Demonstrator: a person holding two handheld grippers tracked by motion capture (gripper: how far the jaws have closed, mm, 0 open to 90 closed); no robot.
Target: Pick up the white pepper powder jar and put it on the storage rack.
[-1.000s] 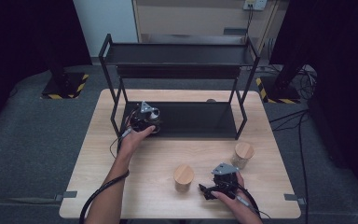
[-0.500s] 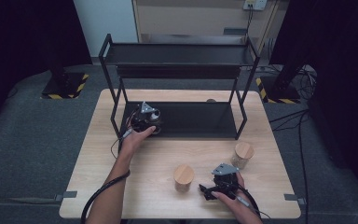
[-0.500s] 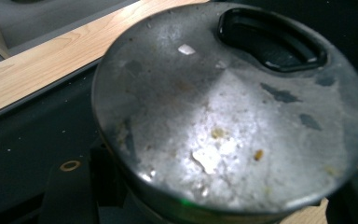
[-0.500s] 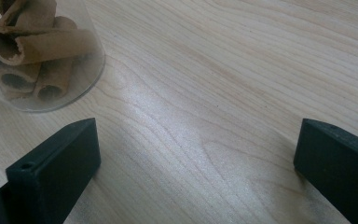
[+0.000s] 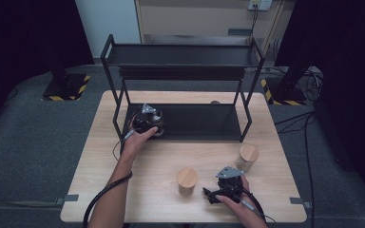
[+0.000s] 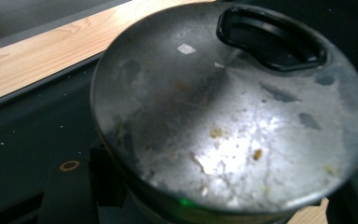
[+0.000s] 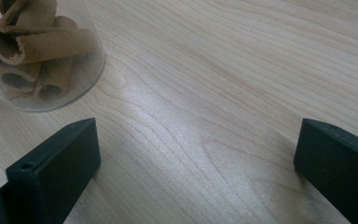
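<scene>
A round container with a worn metal lid (image 6: 233, 126) and a black oval pull sits close in front of the left gripper view. My left gripper (image 5: 150, 124) is shut on it over the left end of the black rack's lower shelf (image 5: 199, 121). I cannot tell whether the container rests on the shelf. My right gripper (image 5: 210, 194) lies open on the wooden table (image 5: 138, 194) near the front edge, with only bare wood between its fingertips (image 7: 56, 163). A glass jar (image 7: 37, 56) of brown rolled sticks stands just beyond its left jaw.
Two wooden-lidded jars stand on the table, one (image 5: 187, 179) left of my right gripper and one (image 5: 247, 156) behind it to the right. The two-tier black rack (image 5: 185, 71) spans the back half of the table. Cables trail off the front edge.
</scene>
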